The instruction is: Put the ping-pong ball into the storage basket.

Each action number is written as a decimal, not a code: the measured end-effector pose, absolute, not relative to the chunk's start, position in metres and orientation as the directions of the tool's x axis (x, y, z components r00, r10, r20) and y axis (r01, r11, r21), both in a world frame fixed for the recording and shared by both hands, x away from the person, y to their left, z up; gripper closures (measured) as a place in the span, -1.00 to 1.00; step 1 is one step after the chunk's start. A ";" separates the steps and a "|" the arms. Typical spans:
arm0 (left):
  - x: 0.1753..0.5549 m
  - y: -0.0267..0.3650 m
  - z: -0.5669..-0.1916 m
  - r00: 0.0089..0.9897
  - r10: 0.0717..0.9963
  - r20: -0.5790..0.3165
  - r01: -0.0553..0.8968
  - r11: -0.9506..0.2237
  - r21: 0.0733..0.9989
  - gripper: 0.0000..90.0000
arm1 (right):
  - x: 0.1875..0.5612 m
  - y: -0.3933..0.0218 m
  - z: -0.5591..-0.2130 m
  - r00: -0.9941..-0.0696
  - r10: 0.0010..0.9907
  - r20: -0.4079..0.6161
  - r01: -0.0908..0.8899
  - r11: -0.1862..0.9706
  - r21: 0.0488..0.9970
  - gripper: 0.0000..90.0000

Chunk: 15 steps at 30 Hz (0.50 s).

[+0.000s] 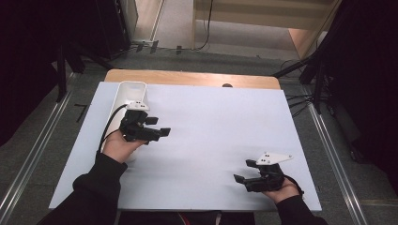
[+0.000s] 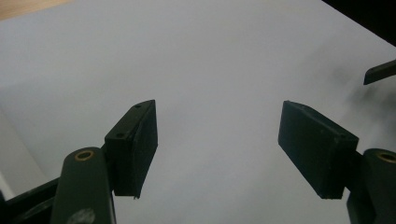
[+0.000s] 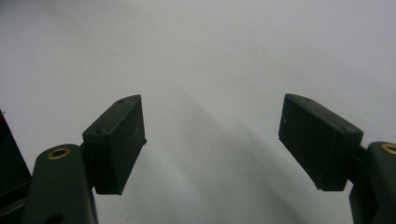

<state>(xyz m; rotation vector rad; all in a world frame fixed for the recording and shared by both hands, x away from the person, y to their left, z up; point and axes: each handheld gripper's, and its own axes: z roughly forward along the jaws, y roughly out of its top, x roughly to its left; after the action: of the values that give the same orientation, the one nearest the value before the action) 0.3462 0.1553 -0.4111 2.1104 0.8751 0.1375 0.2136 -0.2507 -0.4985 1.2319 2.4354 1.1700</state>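
Observation:
My left gripper [image 1: 158,126] hangs over the left part of the white table cover [image 1: 211,122], held in a hand with a dark sleeve. In the left gripper view its black jaws stand open [image 2: 217,140] with bare white surface between them. My right gripper [image 1: 244,170] sits low near the front right edge of the cover, pointing left, with a grey three-cornered plate on top. The right gripper view has its jaws open too [image 3: 212,140], with nothing between them.
A white rectangular bin [image 1: 123,101] stands at the back left of the cover, just behind my left gripper. A strip of wooden tabletop [image 1: 187,77] runs along the far edge. Dark stands and cables flank the table on the grey floor.

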 end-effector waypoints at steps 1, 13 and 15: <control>0.345 0.156 -0.412 0.756 0.624 -0.198 0.536 -0.416 0.734 -0.36 | 0.214 -0.251 -0.498 -0.643 0.744 0.183 0.608 0.351 0.712 -0.52; 0.331 0.159 -0.420 0.784 0.584 -0.211 0.511 -0.414 0.753 -0.36 | 0.214 -0.251 -0.498 -0.640 0.746 0.183 0.611 0.350 0.711 -0.52; 0.328 0.160 -0.421 0.790 0.572 -0.219 0.506 -0.407 0.761 -0.36 | 0.214 -0.251 -0.499 -0.641 0.746 0.183 0.611 0.350 0.710 -0.52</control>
<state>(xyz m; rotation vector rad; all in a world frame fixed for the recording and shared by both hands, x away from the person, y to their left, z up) 0.3280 0.1600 -0.4212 2.0819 0.7986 0.0938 0.2138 -0.2505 -0.4985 1.2366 2.4344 1.1645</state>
